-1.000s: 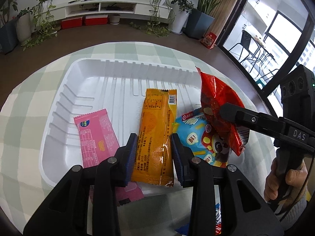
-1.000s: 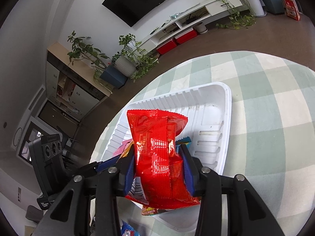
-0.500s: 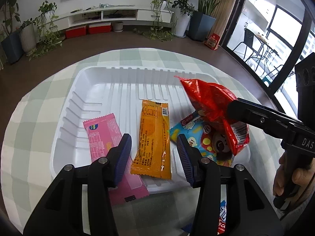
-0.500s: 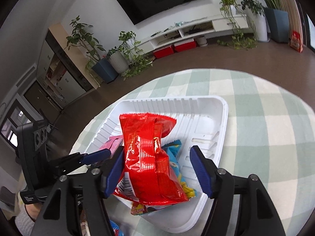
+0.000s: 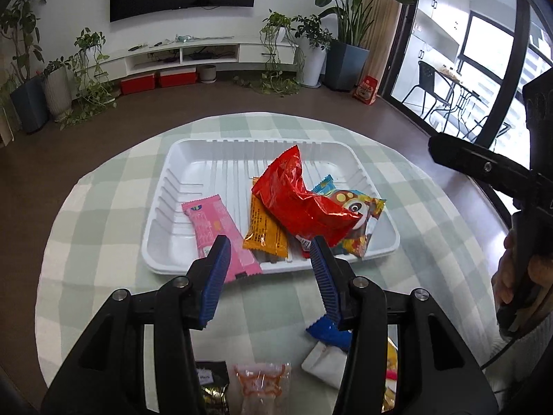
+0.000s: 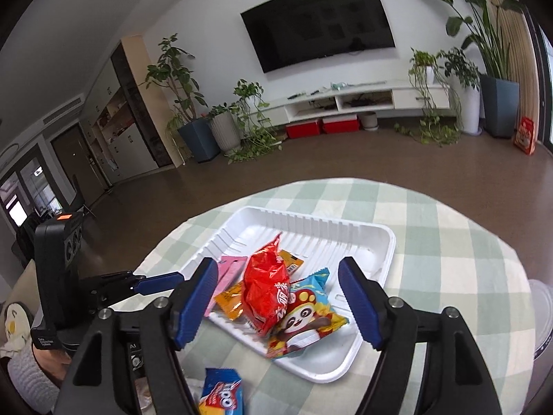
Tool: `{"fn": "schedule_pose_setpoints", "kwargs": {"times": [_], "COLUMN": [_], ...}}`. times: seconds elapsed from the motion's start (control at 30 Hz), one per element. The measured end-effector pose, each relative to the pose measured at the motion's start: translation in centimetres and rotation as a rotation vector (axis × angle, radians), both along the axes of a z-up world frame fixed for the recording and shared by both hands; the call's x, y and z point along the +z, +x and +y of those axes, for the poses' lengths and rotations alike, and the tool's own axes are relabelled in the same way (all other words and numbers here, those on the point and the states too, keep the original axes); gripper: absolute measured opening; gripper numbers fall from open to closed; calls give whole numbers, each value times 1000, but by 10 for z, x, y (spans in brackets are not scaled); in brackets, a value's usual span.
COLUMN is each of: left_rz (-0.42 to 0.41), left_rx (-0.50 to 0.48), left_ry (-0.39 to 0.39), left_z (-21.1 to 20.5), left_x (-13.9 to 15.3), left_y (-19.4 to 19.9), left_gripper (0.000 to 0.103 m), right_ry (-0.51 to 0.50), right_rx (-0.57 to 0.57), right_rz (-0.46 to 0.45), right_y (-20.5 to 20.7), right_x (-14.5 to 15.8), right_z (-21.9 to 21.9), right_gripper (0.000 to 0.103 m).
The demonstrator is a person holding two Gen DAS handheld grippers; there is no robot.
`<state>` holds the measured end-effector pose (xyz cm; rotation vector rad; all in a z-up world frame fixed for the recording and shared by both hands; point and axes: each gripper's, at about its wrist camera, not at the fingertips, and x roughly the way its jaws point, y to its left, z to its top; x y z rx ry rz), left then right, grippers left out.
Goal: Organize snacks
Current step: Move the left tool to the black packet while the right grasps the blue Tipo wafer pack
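A white tray (image 5: 193,159) (image 6: 376,231) sits on the checked table. Inside it a red bag (image 5: 297,204) (image 6: 266,287) lies loose, leaning over an orange packet (image 5: 264,231) and a blue cartoon packet (image 5: 359,214). A pink packet (image 5: 211,224) lies at the tray's left. My left gripper (image 5: 269,245) hangs open above the tray's near rim with nothing between its fingers. My right gripper (image 6: 278,266) is back from the tray, its jaws opening wide and empty; it also shows at the right of the left wrist view.
Loose snacks lie on the green checked cloth (image 5: 103,224) near me: a blue packet (image 6: 221,394), a white packet (image 5: 325,359), a clear packet (image 5: 262,380) and a black packet (image 5: 211,384). A hand (image 5: 511,276) holds the right gripper's handle.
The right gripper let go of the red bag, which dropped into the tray. Both grippers drew back and up from the tray. The left jaws spread wider.
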<state>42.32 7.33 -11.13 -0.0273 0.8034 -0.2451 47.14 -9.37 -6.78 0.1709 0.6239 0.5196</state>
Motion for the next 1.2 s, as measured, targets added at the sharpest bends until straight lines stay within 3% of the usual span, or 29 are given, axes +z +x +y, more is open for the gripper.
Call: {"fn": "schedule_pose_setpoints", "kwargs": {"times": [0.07, 0.17, 0.23, 0.33, 0.47, 0.63, 0.73, 0.9, 1.2], "left_rz": [-8, -14, -10, -6, 6, 30, 37, 46, 63], "left_rx": [4, 7, 6, 3, 5, 33, 44, 54, 62], "left_ry": [-3, -9, -13, -15, -9, -6, -7, -17, -17], "left_z": [6, 14, 17, 19, 25, 35, 41, 47, 49], "left_x": [4, 8, 8, 8, 5, -1, -5, -9, -17], "left_y": [-18, -42, -59, -85, -117, -140, -149, -152, -146], "left_gripper": [50, 50, 50, 50, 50, 50, 50, 50, 50], "right_ry": [14, 108, 224, 250, 145, -26, -83, -151, -229], "right_rx": [12, 28, 64, 71, 114, 98, 74, -2, 21], "right_rz": [-27, -23, 33, 145, 209, 196, 187, 219, 225], "right_y": [-19, -47, -60, -70, -95, -114, -115, -101, -88], "right_x": [9, 12, 0, -23, -51, -68, -76, -92, -104], "right_z": [-4, -18, -30, -29, -1, 27, 31, 29, 45], "right_gripper": [83, 100, 103, 103, 103, 102, 95, 80, 78]}}
